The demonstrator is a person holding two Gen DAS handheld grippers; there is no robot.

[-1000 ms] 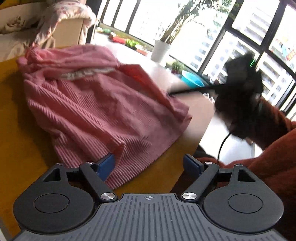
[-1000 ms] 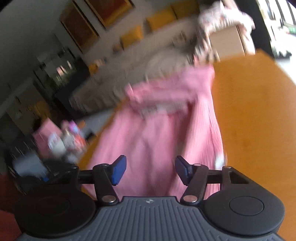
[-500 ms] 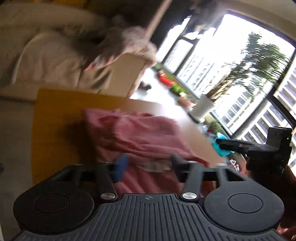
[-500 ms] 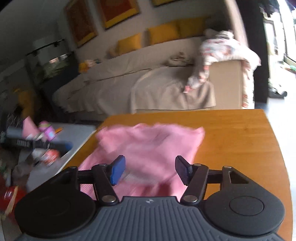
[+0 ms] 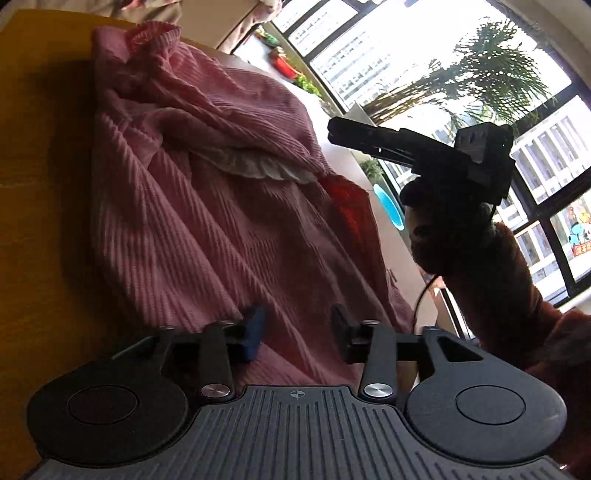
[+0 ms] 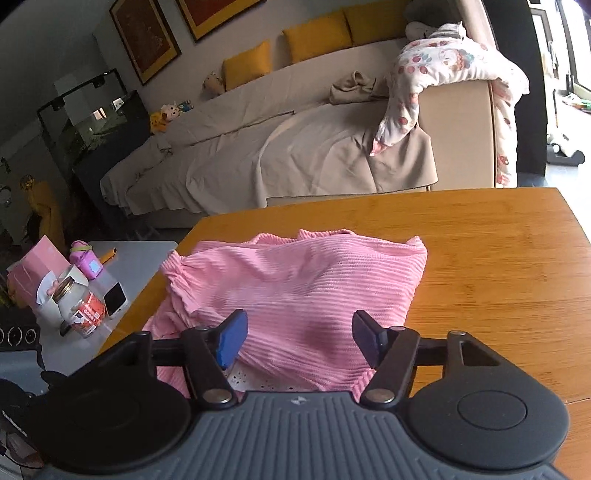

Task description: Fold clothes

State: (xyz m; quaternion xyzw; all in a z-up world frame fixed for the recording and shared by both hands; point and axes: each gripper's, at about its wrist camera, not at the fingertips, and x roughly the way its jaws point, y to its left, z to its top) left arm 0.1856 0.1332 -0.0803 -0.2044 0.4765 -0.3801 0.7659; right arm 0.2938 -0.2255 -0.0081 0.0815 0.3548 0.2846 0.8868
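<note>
Knitwear in ribbed pink, a sweater (image 6: 295, 288) with a white frilled trim (image 5: 255, 164) showing at a fold, lies bunched on the wooden counter (image 6: 498, 266), near its left edge in the right wrist view. It is partly doubled over but lumpy, so the fold looks only part done and the cloth would want smoothing before the next turn. The left gripper (image 5: 297, 328) hangs low over the near hem, its fingers apart and opening, with fabric below them but nothing pinched. The right gripper (image 6: 299, 334) hovers over the opposite edge, its fingers also apart and widening, empty; both seem placed to take fresh corners. In the left view the right gripper shows as a dark shape held by a hand in a rust-coloured sleeve (image 5: 517, 295). The counter around the sweater is bare, so nothing blocks a fold there. Beside the counter stands a low grey table (image 6: 133, 266) carrying a jar (image 6: 79, 306), a phone (image 6: 115, 298) and a small purple bottle (image 6: 85, 260); the sweater's edge hangs near that side. Beyond lie a beige sofa (image 6: 295, 140) with yellow cushions (image 6: 317, 35) and a flowered blanket (image 6: 450, 59).
</note>
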